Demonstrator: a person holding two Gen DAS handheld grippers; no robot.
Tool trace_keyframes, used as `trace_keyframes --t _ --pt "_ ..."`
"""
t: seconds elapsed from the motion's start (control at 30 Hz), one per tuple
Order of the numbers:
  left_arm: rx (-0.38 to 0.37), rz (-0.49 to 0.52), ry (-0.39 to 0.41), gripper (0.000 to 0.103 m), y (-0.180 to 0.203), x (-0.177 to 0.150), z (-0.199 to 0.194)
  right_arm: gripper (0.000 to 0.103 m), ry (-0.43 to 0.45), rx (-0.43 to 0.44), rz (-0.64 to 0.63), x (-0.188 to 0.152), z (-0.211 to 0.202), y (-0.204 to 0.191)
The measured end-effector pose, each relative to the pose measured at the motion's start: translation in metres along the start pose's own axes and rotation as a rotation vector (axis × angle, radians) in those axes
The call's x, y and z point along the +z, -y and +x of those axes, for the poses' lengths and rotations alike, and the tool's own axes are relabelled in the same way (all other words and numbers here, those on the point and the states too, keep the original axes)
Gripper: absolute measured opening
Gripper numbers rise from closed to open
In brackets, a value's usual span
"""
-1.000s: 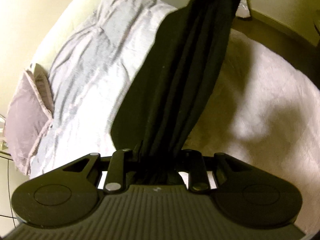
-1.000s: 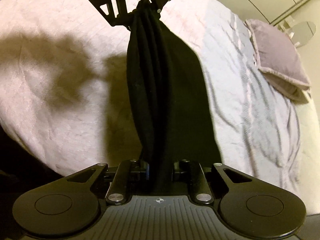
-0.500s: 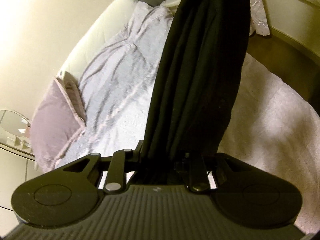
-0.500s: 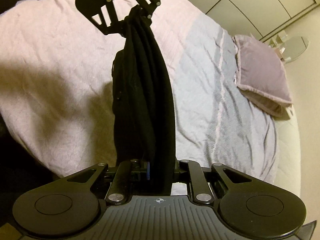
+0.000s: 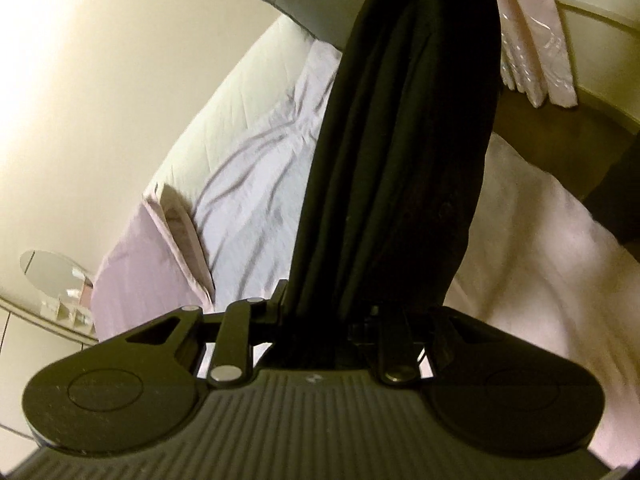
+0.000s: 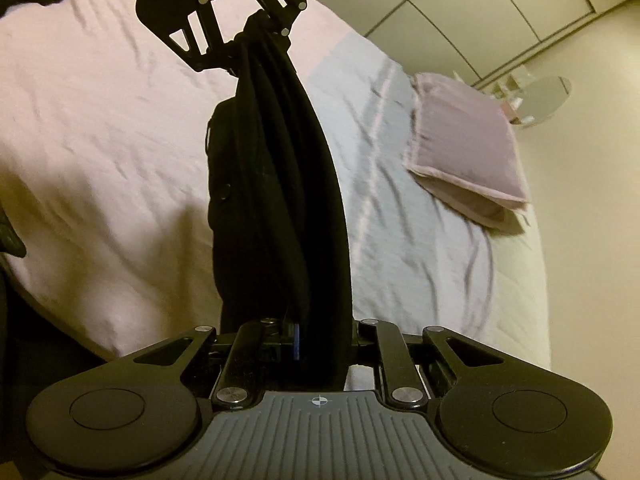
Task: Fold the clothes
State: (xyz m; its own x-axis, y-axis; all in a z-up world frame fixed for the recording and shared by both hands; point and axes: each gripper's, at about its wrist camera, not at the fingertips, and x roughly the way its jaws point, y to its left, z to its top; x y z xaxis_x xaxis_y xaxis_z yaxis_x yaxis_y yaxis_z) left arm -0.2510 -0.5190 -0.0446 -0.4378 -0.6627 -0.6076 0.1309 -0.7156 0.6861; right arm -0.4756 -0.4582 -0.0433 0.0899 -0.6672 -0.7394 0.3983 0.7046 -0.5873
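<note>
We see a black garment [image 6: 280,208] strung in the air between our two claws, bunched into long vertical pleats, hanging above a bed with a pale pink blanket [image 6: 100,120] and a grey-lilac sheet [image 6: 400,220]; it does not lie on the bed anywhere we can see. A flap with a small button [image 6: 225,192] sags off one side of it in the right view. Risks, as we judge them: the cloth is gathered like a rope, not spread, so laying it down this way would give a lumpy, crooked fold; the loose flap could tuck under unseen; and if either pinch is only on a few layers, a tug to stretch it could pull the fabric out and drop that end onto the blanket. Left claw [image 5: 320,316]: fingers drawn close, clamped on one bunched end of the garment, cloth filling the gap. Right claw [image 6: 320,332]: same, narrow and gripping the other end, fabric running straight out from between its fingers. Each claw shows up at the top of the other's view, holding its end. Further out: a lilac pillow [image 6: 468,148] at the head of the bed, a grey pillow [image 5: 316,4], a round mirror [image 6: 544,96] on a side table, wardrobe doors [image 6: 480,4] behind, pink curtain [image 5: 532,40].
</note>
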Motion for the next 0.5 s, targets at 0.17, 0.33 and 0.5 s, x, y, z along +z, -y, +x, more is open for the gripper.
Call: trace_keyframes --t 0.17,0.33,0.5 --pt "0.035 -0.037 -0.04 0.023 -0.049 0.068 0.099 0.015 0.01 -0.037 0.004 -0.056 0.024 0.079" --pt "0.069 -0.073 -0.08 0.023 -0.098 0.136 0.199 0.015 0.057 -0.028 -0.038 -0.124 0.082 0.189" --pt "0.129 -0.11 -0.129 0.023 -0.149 0.197 0.295 0.015 0.095 -0.06 -0.103 -0.173 0.158 0.317"
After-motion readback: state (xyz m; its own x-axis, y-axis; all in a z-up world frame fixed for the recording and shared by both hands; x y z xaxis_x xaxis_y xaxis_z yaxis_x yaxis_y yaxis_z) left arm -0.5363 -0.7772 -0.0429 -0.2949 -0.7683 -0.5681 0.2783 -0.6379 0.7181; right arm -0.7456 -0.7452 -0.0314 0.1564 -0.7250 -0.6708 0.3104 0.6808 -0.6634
